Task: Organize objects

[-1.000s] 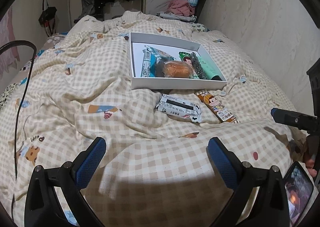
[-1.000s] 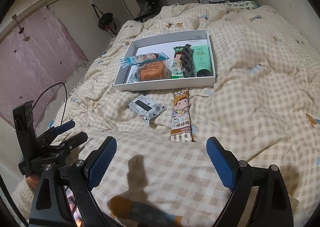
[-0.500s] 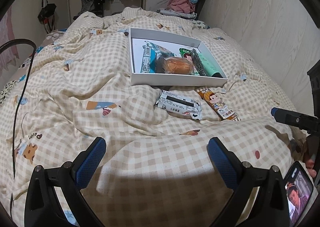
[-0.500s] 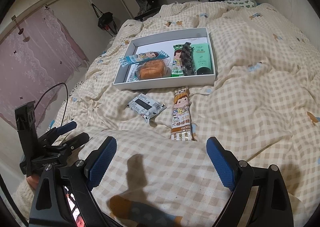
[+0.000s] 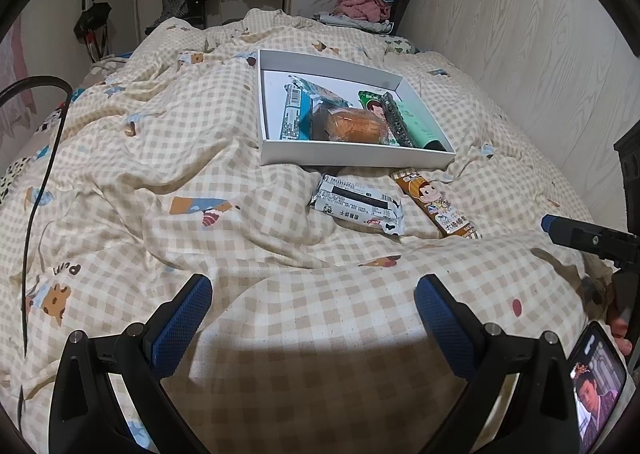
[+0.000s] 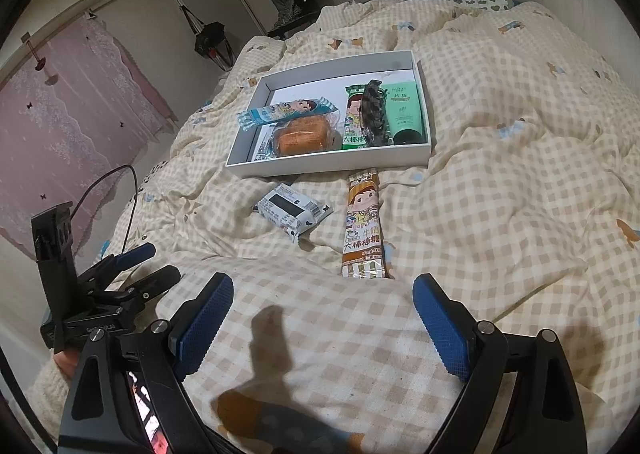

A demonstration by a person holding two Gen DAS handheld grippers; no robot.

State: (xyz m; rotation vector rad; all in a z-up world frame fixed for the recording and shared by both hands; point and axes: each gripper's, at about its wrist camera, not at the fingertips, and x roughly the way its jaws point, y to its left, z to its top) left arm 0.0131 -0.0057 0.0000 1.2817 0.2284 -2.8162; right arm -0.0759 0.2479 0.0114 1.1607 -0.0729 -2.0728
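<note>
Both grippers, left gripper [image 5: 312, 318] and right gripper [image 6: 322, 318], hang spread and empty, since the white packet [image 6: 292, 209] and brown candy stick [image 6: 363, 221] ahead of their fingers lie outside the white box [image 6: 320, 165].

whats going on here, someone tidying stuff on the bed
A person holds a tool in each hand over the bed; the left tool and right tool are both open and empty. The white box already holds several items. A white packet and a brown candy stick lie on the quilt outside it.
</note>
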